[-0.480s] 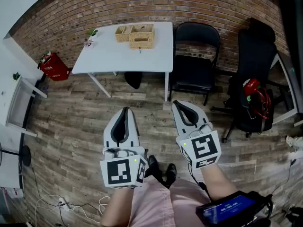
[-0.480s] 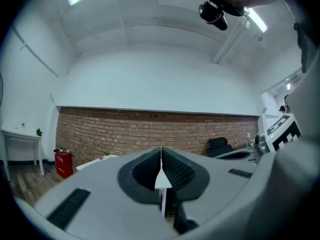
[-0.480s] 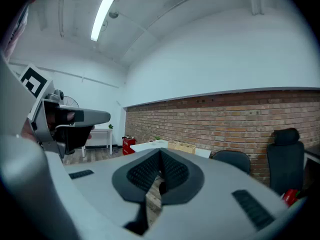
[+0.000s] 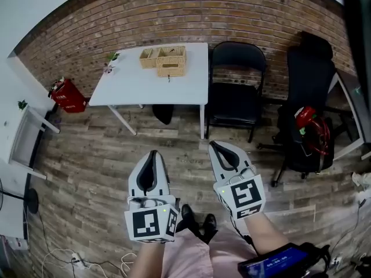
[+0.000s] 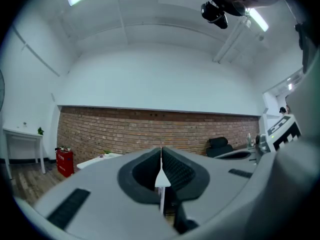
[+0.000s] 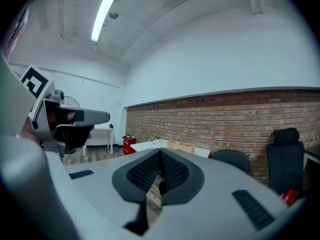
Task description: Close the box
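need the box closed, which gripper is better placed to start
Right, marginally. Both are shut, empty and far from the table; the right gripper aims at the box, the left gripper past the table's edge.

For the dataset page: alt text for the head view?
The left gripper and right gripper, both shut and empty, point side by side over a wooden floor. Ahead, a white table with wicker boxes stands against a brick wall, a black chair beside it.
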A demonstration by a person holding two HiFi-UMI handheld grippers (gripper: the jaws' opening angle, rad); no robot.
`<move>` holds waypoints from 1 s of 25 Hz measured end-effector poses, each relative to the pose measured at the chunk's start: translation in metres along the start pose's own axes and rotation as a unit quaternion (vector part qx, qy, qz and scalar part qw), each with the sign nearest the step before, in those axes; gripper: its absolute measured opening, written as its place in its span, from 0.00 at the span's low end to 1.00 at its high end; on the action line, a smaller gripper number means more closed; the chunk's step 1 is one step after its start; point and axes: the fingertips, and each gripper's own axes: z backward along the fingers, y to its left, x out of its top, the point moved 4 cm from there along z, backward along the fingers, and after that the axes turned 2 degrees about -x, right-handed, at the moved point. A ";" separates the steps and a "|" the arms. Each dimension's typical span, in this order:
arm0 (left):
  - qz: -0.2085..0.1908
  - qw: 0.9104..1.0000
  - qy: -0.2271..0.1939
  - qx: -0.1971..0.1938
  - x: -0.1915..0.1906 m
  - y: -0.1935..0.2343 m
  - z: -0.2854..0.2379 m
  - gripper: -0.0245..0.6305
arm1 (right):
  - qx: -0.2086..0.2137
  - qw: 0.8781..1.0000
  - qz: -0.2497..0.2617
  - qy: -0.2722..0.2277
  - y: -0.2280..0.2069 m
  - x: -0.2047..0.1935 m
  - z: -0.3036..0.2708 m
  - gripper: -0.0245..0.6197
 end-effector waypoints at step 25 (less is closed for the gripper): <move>0.020 0.999 0.014 -0.027 -0.036 0.091 -0.151 0.24 | -0.039 0.999 -0.020 0.028 -0.064 -0.017 -0.156 0.24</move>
